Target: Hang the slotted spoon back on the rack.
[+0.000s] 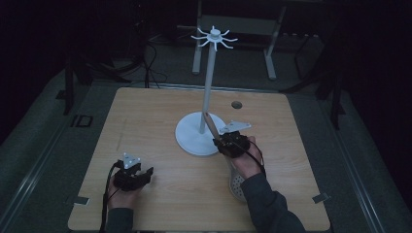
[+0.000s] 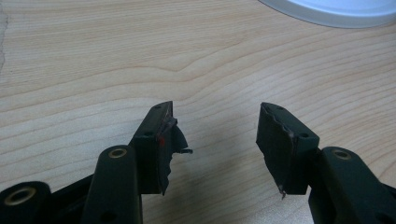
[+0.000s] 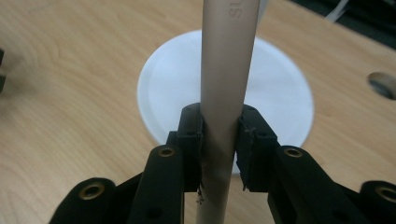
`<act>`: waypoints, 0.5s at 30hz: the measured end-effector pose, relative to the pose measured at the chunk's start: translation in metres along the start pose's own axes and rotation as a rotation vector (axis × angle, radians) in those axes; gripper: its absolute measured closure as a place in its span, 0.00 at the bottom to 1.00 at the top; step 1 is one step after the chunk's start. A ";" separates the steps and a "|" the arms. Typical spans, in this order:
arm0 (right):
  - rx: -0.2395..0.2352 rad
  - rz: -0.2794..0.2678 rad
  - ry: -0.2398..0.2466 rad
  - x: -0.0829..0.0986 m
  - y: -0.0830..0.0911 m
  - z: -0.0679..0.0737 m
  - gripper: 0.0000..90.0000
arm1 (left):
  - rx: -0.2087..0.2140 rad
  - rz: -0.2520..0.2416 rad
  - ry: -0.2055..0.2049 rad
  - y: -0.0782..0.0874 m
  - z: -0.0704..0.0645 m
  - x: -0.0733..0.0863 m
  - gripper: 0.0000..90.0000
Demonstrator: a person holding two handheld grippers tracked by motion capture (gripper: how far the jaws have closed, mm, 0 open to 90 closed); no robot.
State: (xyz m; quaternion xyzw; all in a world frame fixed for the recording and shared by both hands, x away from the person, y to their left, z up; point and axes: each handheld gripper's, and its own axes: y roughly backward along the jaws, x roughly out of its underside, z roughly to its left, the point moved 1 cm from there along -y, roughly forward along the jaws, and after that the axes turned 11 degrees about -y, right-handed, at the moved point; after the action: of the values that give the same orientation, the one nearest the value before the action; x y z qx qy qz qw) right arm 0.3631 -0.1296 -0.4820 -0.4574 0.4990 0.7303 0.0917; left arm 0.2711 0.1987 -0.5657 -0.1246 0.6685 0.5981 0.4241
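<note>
Right tongs (image 1: 224,141) are clamped on the handle (image 3: 225,93) of a slotted spoon, both jaws pressed flat against its sides in the right gripper view. The handle is beige, with raised lettering near the top of that view. In the high view the handle (image 1: 212,125) slants up and away from the tongs, over the near-right part of the stand's base (image 1: 194,138), its upper end close to the pole (image 1: 208,87); contact with the pole cannot be told. The spoon's perforated bowl (image 1: 236,183) shows below the right hand (image 1: 245,158), low over the desk (image 1: 145,126), partly hidden by the sleeve.

The stand is white: round base on the desk, upright pole, ring of hooks (image 1: 214,37) at the top. Hooks carry nothing.

Left tongs (image 1: 143,173) stand apart, jaws wide, with bare desk between them in the left gripper view (image 2: 217,140). They sit low over the near-left part of the desk, well apart from the stand and the spoon. The base's edge (image 2: 336,11) shows at the top right of that view.

A small round hole (image 1: 236,104) lies in the desk behind the base, to the right.
</note>
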 end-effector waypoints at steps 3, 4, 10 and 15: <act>0.008 -0.046 -0.006 -0.002 0.007 -0.002 0.81 | -0.001 -0.001 0.000 0.001 0.001 0.000 0.52; 0.007 -0.062 -0.009 -0.002 0.009 -0.003 0.81 | -0.001 0.000 -0.004 0.001 0.001 0.000 0.52; 0.013 -0.120 -0.017 -0.005 0.017 -0.004 0.81 | -0.002 -0.005 0.001 0.002 0.002 0.000 0.52; 0.012 -0.174 -0.030 -0.008 0.025 -0.007 0.81 | -0.003 -0.004 0.004 0.002 0.002 0.000 0.52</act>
State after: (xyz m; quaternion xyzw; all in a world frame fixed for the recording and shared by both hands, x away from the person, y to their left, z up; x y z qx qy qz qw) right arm 0.3567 -0.1445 -0.4600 -0.4875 0.4603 0.7234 0.1650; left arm 0.2708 0.2013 -0.5646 -0.1279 0.6683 0.5978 0.4239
